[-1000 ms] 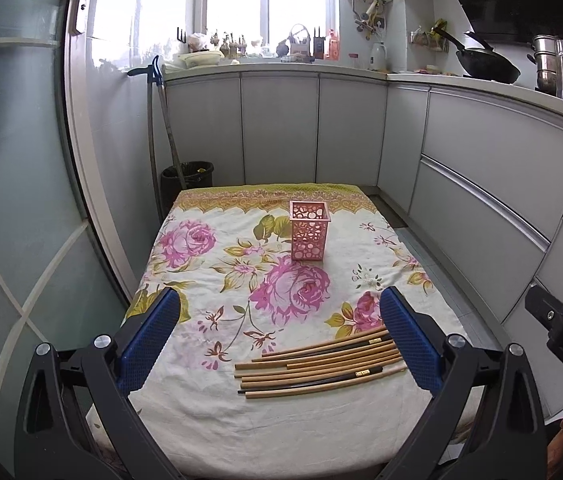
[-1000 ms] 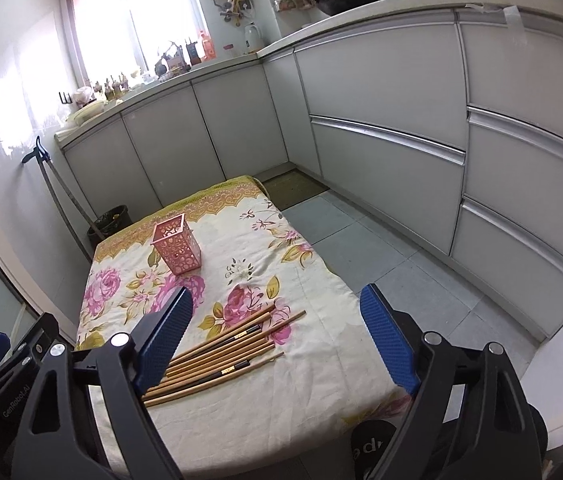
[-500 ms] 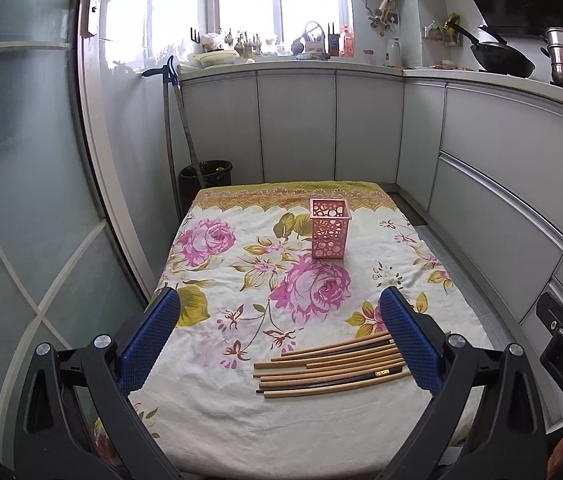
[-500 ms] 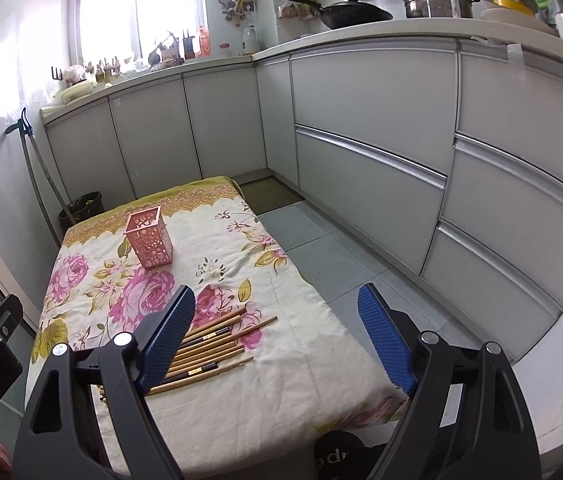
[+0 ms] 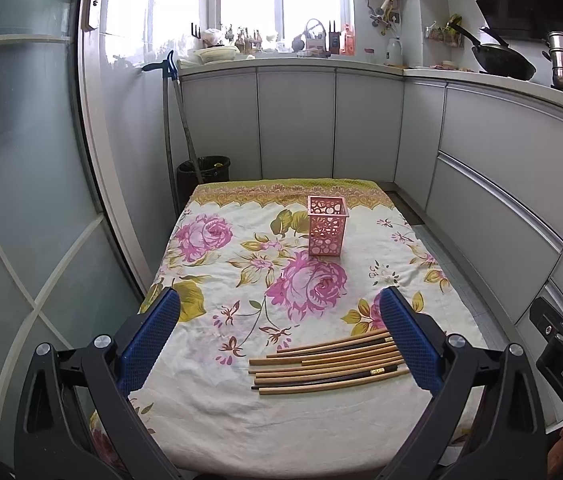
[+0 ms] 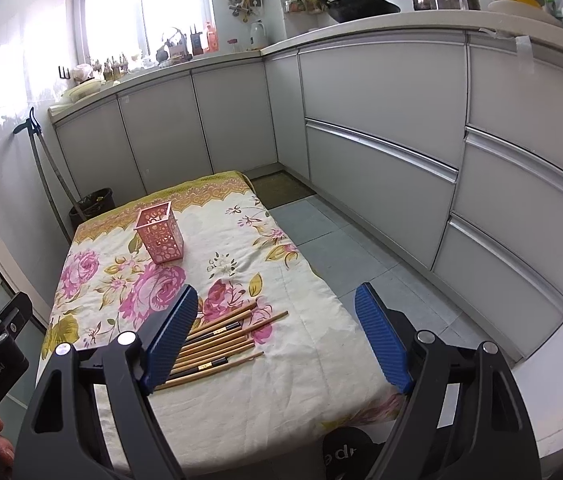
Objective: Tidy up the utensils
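Observation:
Several wooden chopsticks [image 5: 327, 364] lie side by side near the front of a table draped in a floral cloth [image 5: 257, 280]; the same chopsticks [image 6: 217, 340] show in the right wrist view. Farther back stands an upright pink perforated holder [image 5: 326, 230], also seen as the holder [image 6: 159, 237], with nothing visible in it. My left gripper [image 5: 279, 302] hovers open above the near edge, nothing between its blue pads. My right gripper [image 6: 275, 302] is open too, held over the table's front right, its left pad [image 6: 169, 334] hiding the chopsticks' near ends.
Grey kitchen cabinets [image 6: 381, 128] line the far and right sides, with a tiled floor strip [image 6: 333, 240] between them and the table. A black bin [image 5: 202, 168] and a mop handle [image 5: 171, 120] stand at the back left. A glass door [image 5: 21, 200] runs along the left.
The right wrist view has rolled toward level and shifted slightly. The left view has turned a little, so the table now sits more to the centre. Nothing on the table has moved.

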`<state>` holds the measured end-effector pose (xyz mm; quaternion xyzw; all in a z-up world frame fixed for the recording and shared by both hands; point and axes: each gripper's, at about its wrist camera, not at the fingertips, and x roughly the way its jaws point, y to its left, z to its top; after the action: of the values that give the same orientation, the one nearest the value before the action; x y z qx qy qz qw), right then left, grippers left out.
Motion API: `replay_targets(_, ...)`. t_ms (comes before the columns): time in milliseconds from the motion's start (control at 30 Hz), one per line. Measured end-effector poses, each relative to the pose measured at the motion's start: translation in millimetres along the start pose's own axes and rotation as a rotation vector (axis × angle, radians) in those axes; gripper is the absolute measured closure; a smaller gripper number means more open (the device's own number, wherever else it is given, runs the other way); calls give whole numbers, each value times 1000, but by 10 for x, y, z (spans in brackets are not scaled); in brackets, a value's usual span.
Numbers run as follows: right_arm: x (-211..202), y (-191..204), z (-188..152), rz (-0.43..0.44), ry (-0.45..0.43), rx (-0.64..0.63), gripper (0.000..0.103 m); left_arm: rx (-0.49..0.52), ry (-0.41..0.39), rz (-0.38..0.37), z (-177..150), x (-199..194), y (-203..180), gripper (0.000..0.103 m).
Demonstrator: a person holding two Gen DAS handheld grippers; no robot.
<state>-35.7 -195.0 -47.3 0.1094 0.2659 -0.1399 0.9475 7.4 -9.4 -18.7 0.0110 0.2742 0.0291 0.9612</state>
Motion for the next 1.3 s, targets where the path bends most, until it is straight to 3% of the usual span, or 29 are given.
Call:
replay_targets(767, 94, 1, -29, 19, 26, 4, 24, 8, 28, -1, -65, 70, -36, 7)
replay_targets(1300, 528, -11, -40, 4, 94, 5, 24, 29, 99, -8, -55, 552, -181, 7)
